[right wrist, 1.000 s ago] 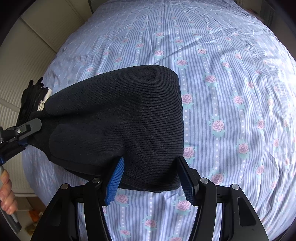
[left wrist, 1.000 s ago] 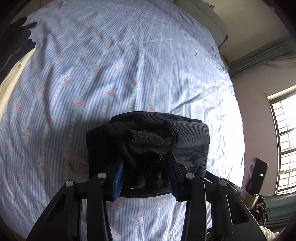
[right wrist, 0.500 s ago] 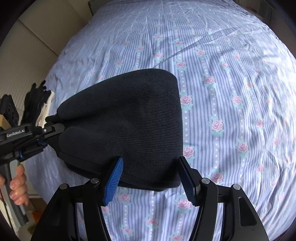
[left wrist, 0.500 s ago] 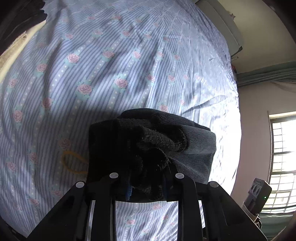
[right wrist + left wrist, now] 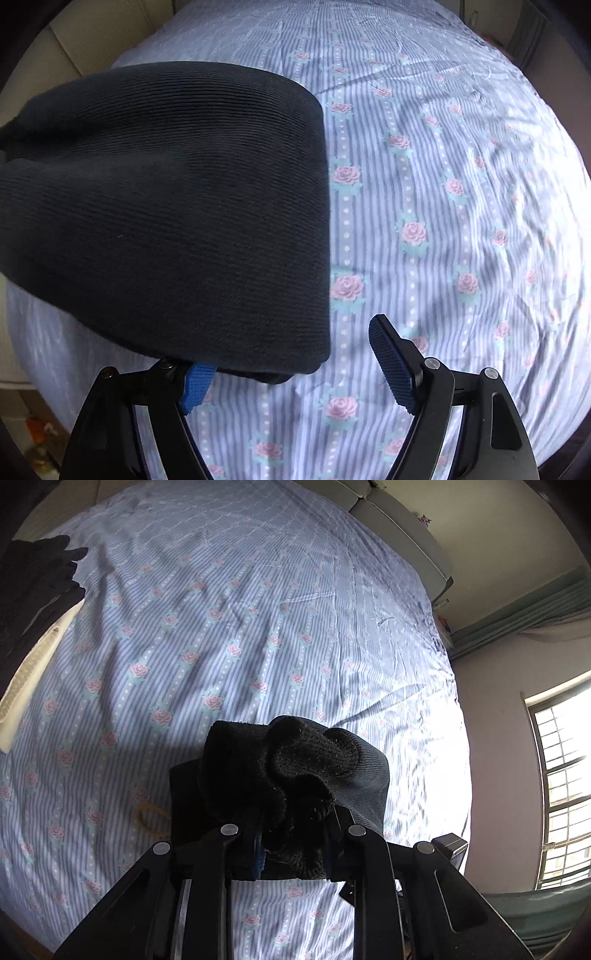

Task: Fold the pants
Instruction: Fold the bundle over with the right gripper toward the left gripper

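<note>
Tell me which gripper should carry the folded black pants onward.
Left. The left gripper is shut on the bunched end of the black ribbed knit pants, lifting it. The right gripper stands open, its blue pads free beside the fold on the blue striped rose-print bedsheet.

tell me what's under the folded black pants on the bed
The folded black ribbed pants lie on the blue rose-striped bedsheet. A yellow rubber band shows beside them; anything beneath is covered.

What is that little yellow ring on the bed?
On the rose-striped bedsheet, look just left of the black folded pants clamped in the left gripper. A thin yellow rubber band lies there, the only loop among printed roses.
</note>
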`<state>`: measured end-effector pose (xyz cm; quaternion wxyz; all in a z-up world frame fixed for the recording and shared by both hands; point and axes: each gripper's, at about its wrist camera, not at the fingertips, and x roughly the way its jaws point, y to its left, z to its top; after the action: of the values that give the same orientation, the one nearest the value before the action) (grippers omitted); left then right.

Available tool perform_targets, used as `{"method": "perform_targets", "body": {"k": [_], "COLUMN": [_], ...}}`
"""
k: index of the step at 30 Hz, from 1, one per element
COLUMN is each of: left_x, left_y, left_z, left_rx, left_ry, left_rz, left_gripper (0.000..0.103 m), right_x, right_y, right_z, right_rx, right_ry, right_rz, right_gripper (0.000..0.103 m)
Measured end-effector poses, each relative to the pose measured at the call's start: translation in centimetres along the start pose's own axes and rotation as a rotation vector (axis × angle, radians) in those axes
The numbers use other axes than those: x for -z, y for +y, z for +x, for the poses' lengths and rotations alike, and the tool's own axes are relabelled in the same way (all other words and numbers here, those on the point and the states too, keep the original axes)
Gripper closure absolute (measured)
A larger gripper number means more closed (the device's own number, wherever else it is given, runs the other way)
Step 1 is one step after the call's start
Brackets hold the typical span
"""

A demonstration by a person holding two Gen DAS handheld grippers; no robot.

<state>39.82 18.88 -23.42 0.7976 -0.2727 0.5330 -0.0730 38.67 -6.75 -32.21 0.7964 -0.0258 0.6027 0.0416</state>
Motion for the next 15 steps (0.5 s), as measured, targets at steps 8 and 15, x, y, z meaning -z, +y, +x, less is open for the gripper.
{"method": "perform_targets", "body": {"k": [8, 15], "left_x": [1.9, 2.1], "left_y": [2.3, 1.9], "left_z": [3.0, 3.6], "left_rx": [-0.074, -0.081], "left_ry": [0.077, 0.088], "left_rz": [-0.013, -0.001], "left_gripper": [0.080, 0.080], "right_x": [0.8, 1.3], "right_y": [-3.5, -3.0], "right_z": [-5.4, -4.0], "right_rx": [0.071, -0.048], "right_ry": [-0.143, -0.059], "right_rz": [0.085, 0.019], "right_gripper": [0.027, 0.033]}}
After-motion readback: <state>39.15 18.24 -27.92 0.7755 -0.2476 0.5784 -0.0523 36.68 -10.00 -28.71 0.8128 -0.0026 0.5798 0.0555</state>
